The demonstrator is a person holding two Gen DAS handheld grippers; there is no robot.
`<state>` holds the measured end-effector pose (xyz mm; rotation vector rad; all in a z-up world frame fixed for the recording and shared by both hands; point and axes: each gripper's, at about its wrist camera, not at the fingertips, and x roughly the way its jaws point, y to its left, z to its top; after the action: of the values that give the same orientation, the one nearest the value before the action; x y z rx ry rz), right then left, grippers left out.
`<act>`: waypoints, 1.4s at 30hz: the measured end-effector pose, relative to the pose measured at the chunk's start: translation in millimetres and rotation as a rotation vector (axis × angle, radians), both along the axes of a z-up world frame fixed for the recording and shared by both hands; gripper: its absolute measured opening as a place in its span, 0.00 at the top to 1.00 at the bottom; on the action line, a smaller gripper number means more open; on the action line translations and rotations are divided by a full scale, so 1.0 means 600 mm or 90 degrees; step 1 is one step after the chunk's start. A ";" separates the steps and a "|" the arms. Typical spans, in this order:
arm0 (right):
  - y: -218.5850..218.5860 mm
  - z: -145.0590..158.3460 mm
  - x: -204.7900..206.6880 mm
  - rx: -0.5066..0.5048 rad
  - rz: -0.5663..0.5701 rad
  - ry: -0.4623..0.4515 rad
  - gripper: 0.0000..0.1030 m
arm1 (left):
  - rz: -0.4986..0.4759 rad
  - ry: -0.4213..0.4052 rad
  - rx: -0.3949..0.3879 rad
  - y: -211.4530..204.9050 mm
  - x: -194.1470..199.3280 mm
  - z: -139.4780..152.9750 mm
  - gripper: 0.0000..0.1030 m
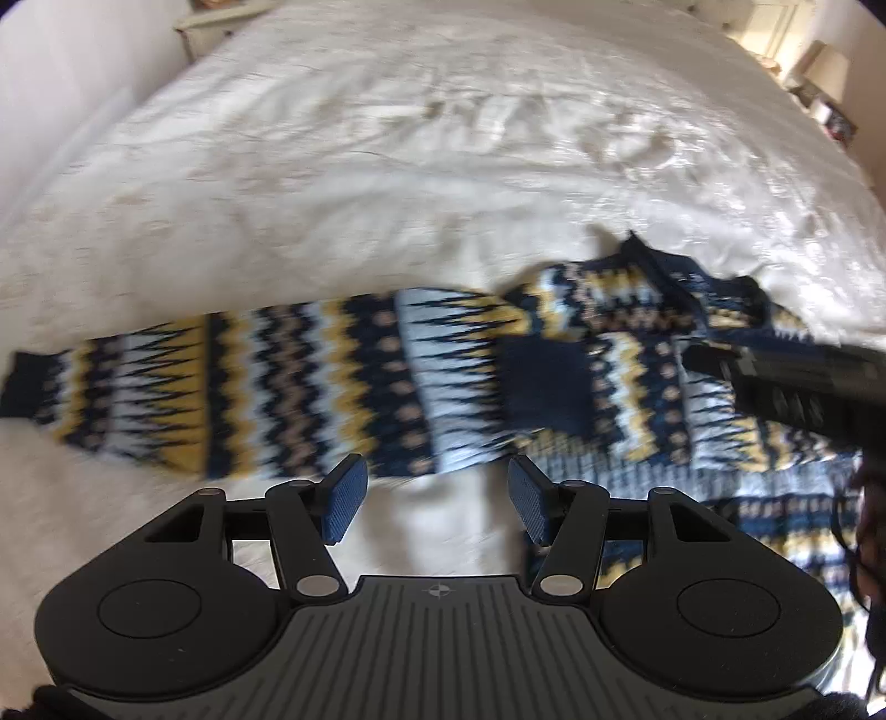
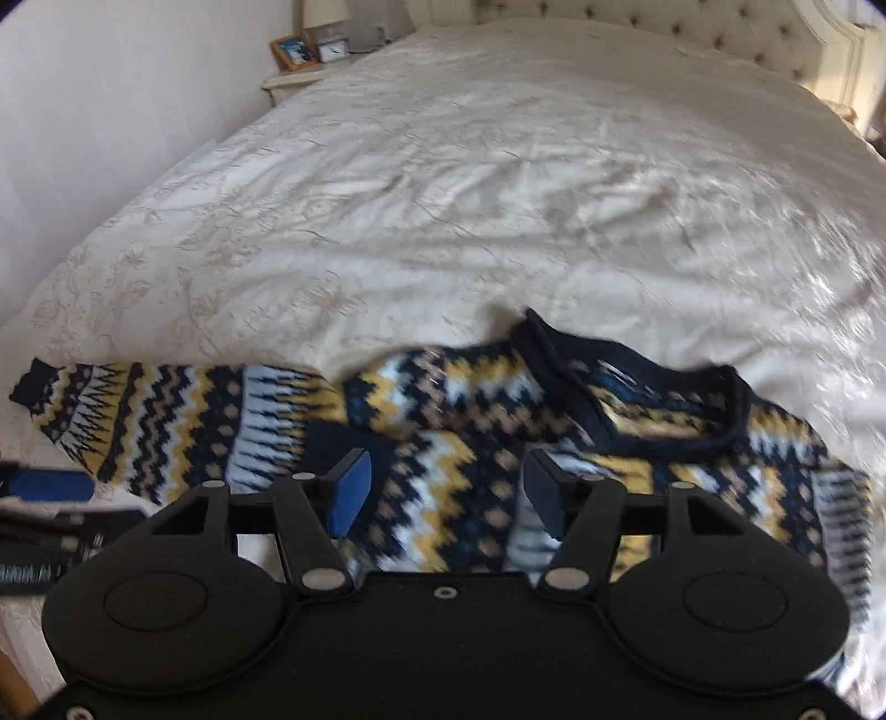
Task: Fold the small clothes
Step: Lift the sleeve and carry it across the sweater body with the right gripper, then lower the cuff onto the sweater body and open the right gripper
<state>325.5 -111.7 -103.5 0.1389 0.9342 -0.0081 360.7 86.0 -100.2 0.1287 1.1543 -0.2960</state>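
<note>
A small knitted sweater [image 1: 443, 376] with navy, yellow and pale blue zigzags lies on the white bedspread [image 1: 387, 166]. Its left sleeve [image 1: 138, 393] stretches out flat to the left. My left gripper [image 1: 437, 498] is open and empty, just in front of the sleeve near the armpit. In the right wrist view the sweater [image 2: 470, 443] shows its navy collar [image 2: 664, 410] and the sleeve [image 2: 166, 426]. My right gripper [image 2: 443, 495] is open and empty, hovering over the chest. The right gripper's body also shows in the left wrist view [image 1: 803, 387], and the left gripper's blue pad shows at the left edge of the right wrist view [image 2: 50, 487].
The bed has a tufted headboard [image 2: 664, 33] at the far end. A nightstand [image 2: 310, 72] with a framed picture and clock stands by the pale wall on the left. A shelf with small items [image 1: 819, 83] is at the far right.
</note>
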 end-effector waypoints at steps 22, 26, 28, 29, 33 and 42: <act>-0.139 -0.037 -0.118 0.012 -0.195 0.093 0.36 | -0.063 0.115 -0.009 -0.119 0.134 -0.172 0.46; -0.142 -0.037 -0.120 0.011 -0.199 0.096 0.36 | -0.037 0.095 -0.059 -0.105 0.132 -0.158 0.83; -0.144 -0.037 -0.121 0.012 -0.203 0.096 0.36 | -0.023 0.082 -0.079 -0.095 0.125 -0.145 0.87; -0.145 -0.037 -0.122 0.013 -0.205 0.097 0.36 | -0.019 0.071 -0.080 -0.092 0.121 -0.136 0.88; -0.156 -0.042 -0.124 0.022 -0.222 0.102 0.36 | 0.001 0.037 -0.090 -0.078 0.104 -0.095 0.88; -0.218 -0.053 -0.106 -0.004 -0.258 0.116 0.38 | 0.064 0.027 -0.046 -0.063 0.113 -0.105 0.88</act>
<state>261.9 -242.4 -135.5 0.3237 1.0747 -0.4041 428.5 48.4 -163.4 0.0003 1.1866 -0.2527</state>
